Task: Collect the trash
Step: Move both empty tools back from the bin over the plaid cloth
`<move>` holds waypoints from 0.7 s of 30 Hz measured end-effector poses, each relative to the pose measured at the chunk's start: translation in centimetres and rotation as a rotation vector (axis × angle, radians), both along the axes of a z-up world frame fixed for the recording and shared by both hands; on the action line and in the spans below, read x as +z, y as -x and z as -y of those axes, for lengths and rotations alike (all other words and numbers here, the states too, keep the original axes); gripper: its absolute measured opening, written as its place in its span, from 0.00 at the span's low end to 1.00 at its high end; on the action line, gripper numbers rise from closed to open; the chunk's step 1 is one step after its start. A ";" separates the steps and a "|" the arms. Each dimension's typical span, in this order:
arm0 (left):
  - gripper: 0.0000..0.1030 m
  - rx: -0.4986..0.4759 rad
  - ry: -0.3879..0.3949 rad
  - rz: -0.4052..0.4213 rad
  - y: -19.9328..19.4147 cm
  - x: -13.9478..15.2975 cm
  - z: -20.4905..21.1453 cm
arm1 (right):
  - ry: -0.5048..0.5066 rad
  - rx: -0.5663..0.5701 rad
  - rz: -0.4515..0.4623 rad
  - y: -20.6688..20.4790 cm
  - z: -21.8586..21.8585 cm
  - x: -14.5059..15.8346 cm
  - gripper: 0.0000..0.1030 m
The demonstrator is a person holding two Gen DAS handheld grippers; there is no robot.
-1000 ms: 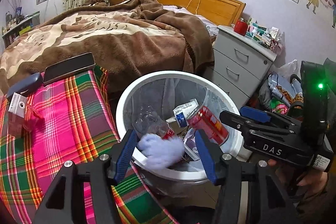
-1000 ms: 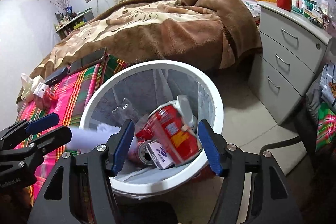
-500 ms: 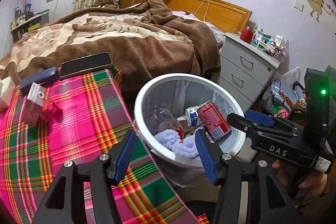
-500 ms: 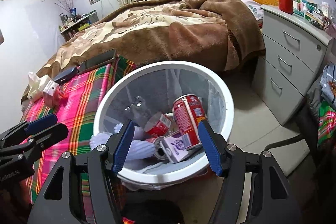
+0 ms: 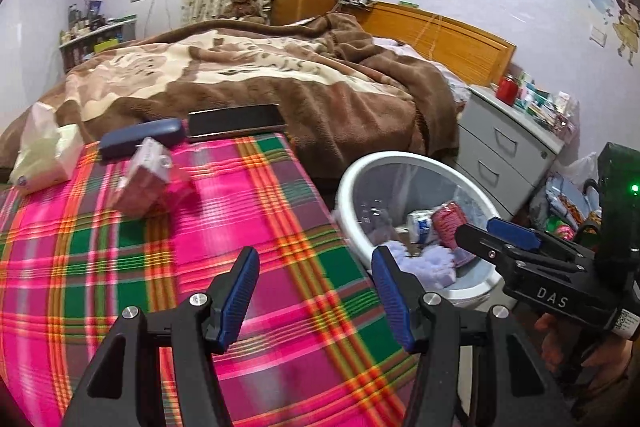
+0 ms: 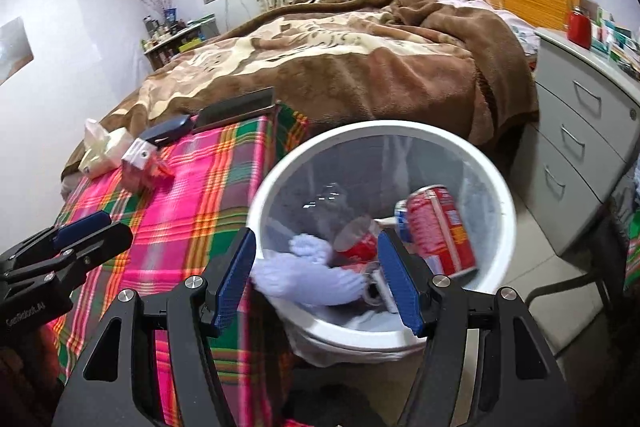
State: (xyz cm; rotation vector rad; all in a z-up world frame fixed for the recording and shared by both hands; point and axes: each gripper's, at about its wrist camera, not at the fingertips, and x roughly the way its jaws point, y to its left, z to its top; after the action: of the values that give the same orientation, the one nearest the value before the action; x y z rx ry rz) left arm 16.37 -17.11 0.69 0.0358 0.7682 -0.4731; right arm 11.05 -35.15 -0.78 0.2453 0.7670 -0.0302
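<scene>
A white trash bin (image 6: 484,163) stands on the floor beside the plaid-covered table (image 5: 120,267). It holds a red can (image 6: 438,231), a pale fluffy wad (image 6: 308,275), a crushed clear bottle and small cartons. It also shows in the left wrist view (image 5: 404,163). My left gripper (image 5: 316,291) is open and empty over the table's right edge. My right gripper (image 6: 316,279) is open and empty above the bin's near rim. A red and white carton (image 5: 142,183) lies on the cloth.
On the table's far end lie a tissue pack (image 5: 40,155), a dark blue case (image 5: 140,143) and a black phone (image 5: 236,121). A bed with a brown blanket (image 5: 280,83) lies behind. A grey drawer unit (image 6: 588,147) stands right of the bin.
Both grippers have drawn back and swung left from the bin. The pale wad and red can, falling earlier, now lie in the bin. The left view now looks over the table.
</scene>
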 end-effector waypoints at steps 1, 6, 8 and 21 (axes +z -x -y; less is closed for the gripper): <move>0.56 0.009 -0.001 0.002 -0.1 0.0 -0.5 | 0.001 0.006 -0.002 -0.2 -0.4 0.0 0.63; 0.56 0.089 -0.001 0.001 -1.1 -0.2 -4.1 | 0.002 0.044 -0.010 -0.9 -2.3 -0.4 0.63; 0.56 0.134 -0.020 0.008 -1.6 -0.2 -5.5 | -0.001 0.061 -0.014 -1.2 -3.2 -0.5 0.63; 0.57 0.244 -0.005 -0.011 -7.6 -0.4 -10.6 | 0.022 0.168 -0.043 -4.7 -8.1 -1.5 0.63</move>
State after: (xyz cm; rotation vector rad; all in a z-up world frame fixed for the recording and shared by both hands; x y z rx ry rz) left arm 23.94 -6.49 0.25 -0.0553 0.7732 -0.2397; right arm 15.73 -27.05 -2.29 0.1590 0.8274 0.1152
